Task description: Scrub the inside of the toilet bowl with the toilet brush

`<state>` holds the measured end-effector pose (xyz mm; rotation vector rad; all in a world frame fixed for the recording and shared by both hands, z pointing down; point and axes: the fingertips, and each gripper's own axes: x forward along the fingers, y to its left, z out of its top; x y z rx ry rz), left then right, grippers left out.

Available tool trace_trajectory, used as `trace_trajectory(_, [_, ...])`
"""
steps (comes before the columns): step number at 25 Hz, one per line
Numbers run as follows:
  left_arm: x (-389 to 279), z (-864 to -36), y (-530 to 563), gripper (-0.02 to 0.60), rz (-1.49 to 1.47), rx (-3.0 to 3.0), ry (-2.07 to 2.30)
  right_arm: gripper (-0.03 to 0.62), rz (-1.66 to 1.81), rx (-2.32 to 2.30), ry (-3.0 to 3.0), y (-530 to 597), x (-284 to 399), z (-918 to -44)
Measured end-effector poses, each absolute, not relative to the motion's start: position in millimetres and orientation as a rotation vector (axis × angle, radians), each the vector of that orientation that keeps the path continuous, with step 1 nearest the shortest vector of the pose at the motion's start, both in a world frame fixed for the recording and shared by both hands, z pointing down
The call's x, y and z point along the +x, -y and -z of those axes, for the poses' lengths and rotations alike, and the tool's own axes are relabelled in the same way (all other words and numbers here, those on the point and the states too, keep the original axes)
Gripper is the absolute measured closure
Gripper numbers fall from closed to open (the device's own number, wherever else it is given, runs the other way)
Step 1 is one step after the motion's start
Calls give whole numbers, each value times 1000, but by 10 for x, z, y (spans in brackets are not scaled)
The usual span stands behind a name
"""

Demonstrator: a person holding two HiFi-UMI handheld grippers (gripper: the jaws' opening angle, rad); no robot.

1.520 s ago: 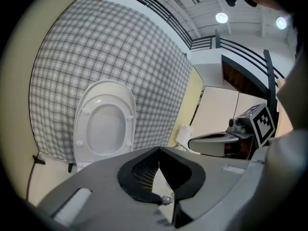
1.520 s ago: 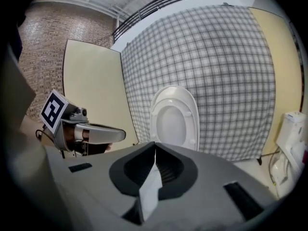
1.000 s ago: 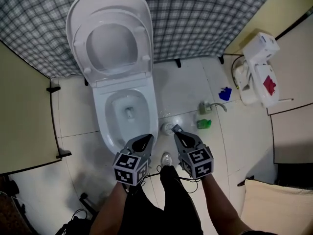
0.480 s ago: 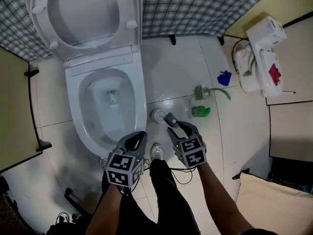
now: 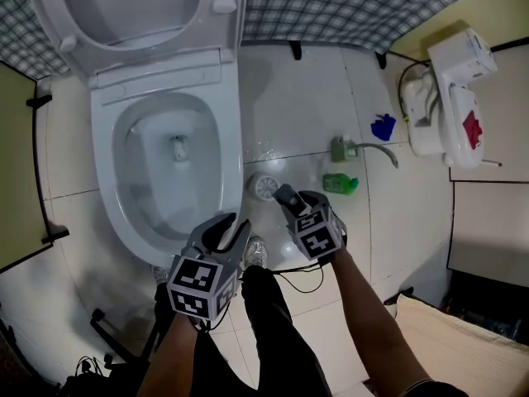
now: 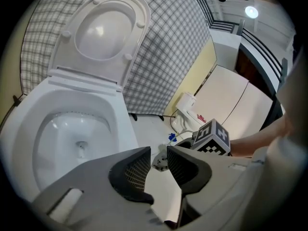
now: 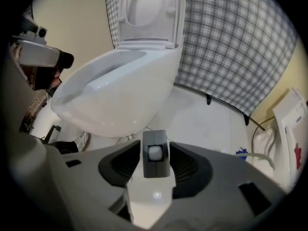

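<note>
Brush handle (image 7: 155, 153) stands between the right gripper (image 7: 155, 160) fingers with a gap on each side, so no grip. Those fingers are wide and have just been opening. Head view: the brush is in its holder (image 5: 265, 188) on the floor (image 5: 306, 114), just beside the right side of the bowl (image 5: 230, 155) and not in it. Right gripper points steeply down over the holder. Left gripper (image 6: 159, 160) has its fingers apart by a narrow gap with nothing between them; they too have just been opening. It hangs over the near edge of the bowl, aimed forward and down. Lid (image 5: 124, 7) is up and the bowl is open. Green bottle (image 5: 340, 184) lies on the floor near the holder, to its right. Shoe (image 5: 255, 252) shows between the two grippers.
</note>
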<state>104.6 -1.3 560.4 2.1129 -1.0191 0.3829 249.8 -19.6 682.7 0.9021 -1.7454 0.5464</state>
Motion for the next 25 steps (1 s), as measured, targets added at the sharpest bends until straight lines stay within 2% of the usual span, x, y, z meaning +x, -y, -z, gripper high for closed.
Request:
trace_trajectory(13, [1010,-5730,22,466,-375,2085,1029,380,-592,749,1624,197,2455,-7377])
trace_trajectory(15, [999,-5733,20,466,-373,2081,1029,403,-578,760,1610,196,2468,-7431])
trace_trajectory(24, [888,-5782,27,468,-372,2062,1035,407,-559,786,1594,215,2543,-7438])
trace_trajectory(25, [868,-5778,27,482,-369,2058,1036,407,-567,784,1593,215,2551,-7396])
